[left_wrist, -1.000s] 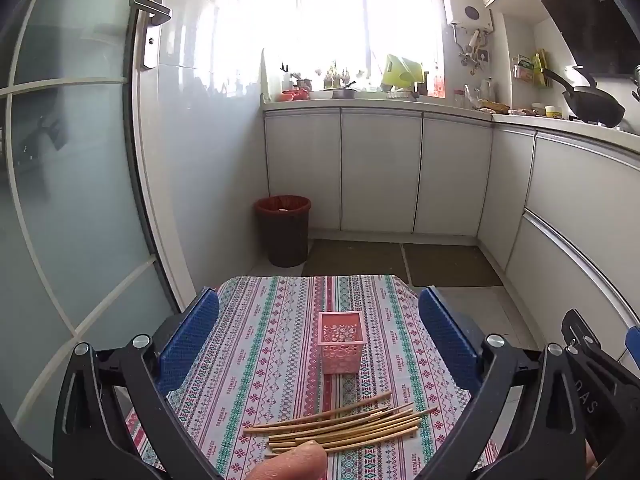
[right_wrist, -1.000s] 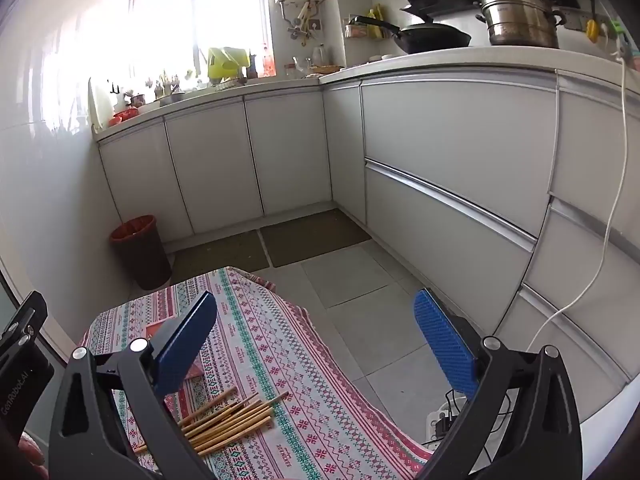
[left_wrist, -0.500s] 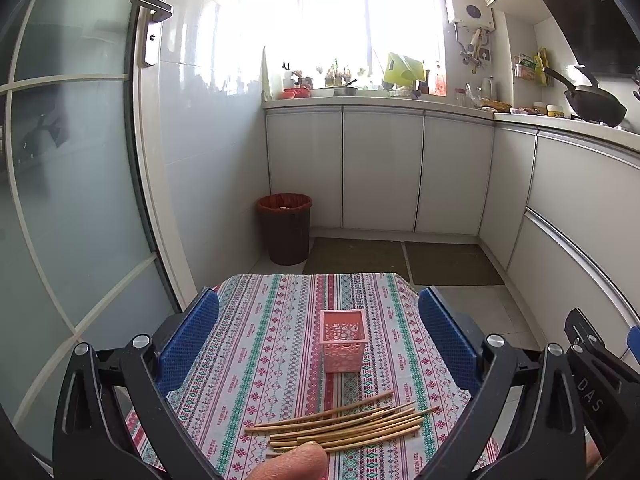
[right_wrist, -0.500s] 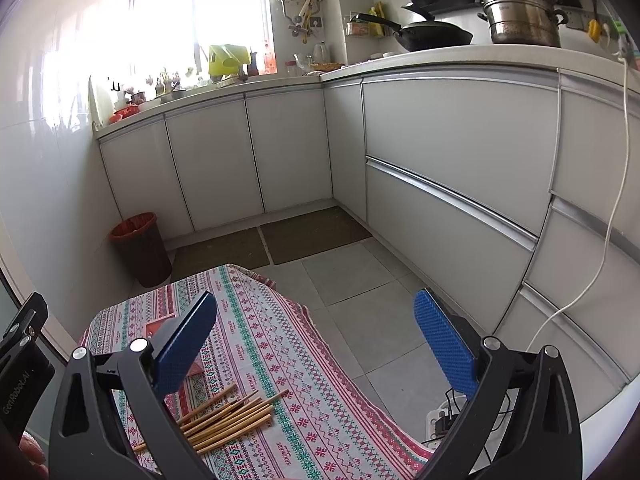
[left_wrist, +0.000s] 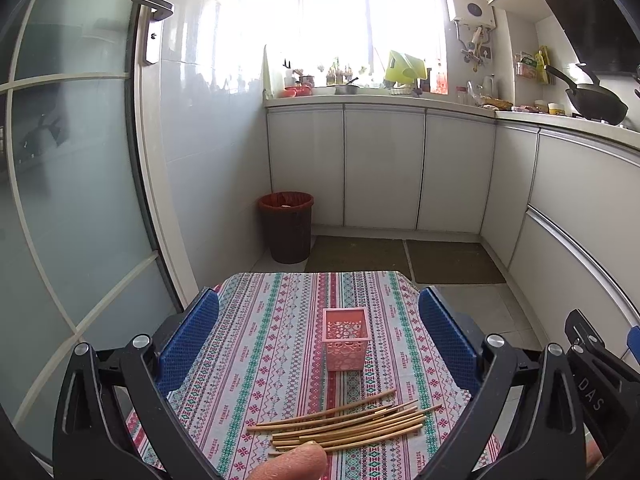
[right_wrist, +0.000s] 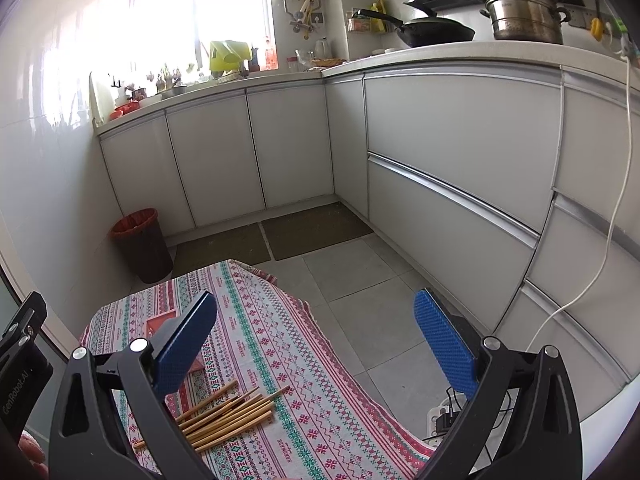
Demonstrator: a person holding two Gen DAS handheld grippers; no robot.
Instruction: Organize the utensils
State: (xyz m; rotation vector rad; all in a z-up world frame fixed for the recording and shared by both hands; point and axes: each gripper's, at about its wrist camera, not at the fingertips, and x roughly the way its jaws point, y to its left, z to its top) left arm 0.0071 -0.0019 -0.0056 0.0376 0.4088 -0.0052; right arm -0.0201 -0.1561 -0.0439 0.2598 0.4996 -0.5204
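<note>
Several bamboo chopsticks (left_wrist: 344, 426) lie in a loose bundle on the patterned tablecloth (left_wrist: 256, 344), near its front edge. A pink perforated holder (left_wrist: 345, 338) stands upright just behind them. My left gripper (left_wrist: 318, 336) is open and empty, held above the table facing the holder. My right gripper (right_wrist: 316, 340) is open and empty, over the table's right edge. In the right wrist view the chopsticks (right_wrist: 228, 412) lie low left and the holder (right_wrist: 160, 326) is mostly hidden behind the left finger.
A small table with the tablecloth (right_wrist: 288, 360) stands in a narrow kitchen. A dark bin (left_wrist: 286, 226) stands by the wall beyond it. White cabinets (right_wrist: 452, 184) run along the right. A power strip (right_wrist: 444, 418) lies on the floor.
Both views have shifted very slightly, as if the grippers rose or drew back a little. Chopsticks and holder have not moved.
</note>
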